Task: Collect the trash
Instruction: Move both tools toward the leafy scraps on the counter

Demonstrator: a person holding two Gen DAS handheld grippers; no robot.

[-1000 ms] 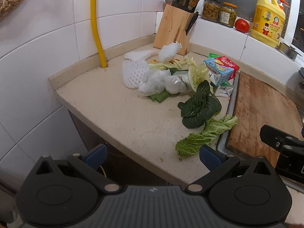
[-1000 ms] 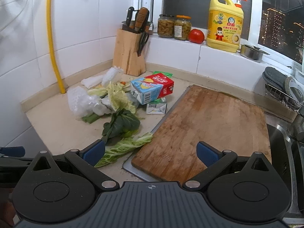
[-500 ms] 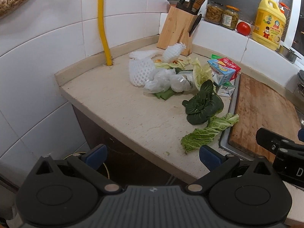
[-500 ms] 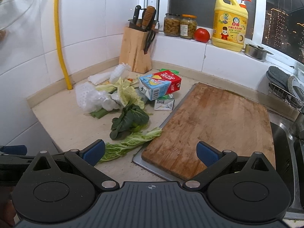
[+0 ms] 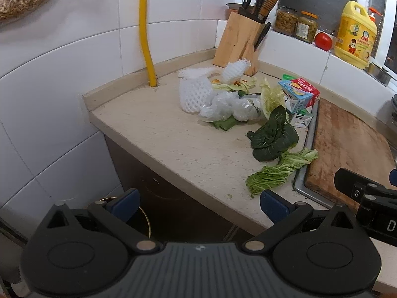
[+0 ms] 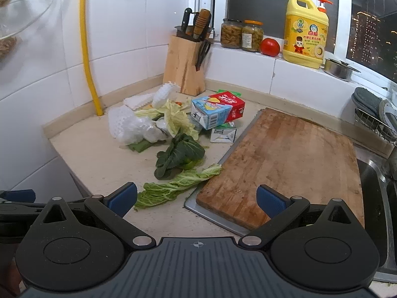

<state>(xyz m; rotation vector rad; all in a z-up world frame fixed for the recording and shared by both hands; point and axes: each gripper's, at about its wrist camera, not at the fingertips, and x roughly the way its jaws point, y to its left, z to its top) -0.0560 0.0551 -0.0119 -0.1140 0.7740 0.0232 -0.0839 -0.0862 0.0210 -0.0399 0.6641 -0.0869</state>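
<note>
Right wrist view: beside cutting board (image 6: 285, 164), two cartons (image 6: 218, 114), two jars (image 6: 242, 34), one tomato (image 6: 270, 46); both grippers' jaws spread, empty.

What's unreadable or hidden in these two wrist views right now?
- Bin below the counter, left wrist view: only a rim arc shows, the rest is behind the left gripper.
- Small carton, right wrist view: partly under the blue-and-red carton; print too small.
- Sink, right wrist view: cut off by the frame edge.
</note>
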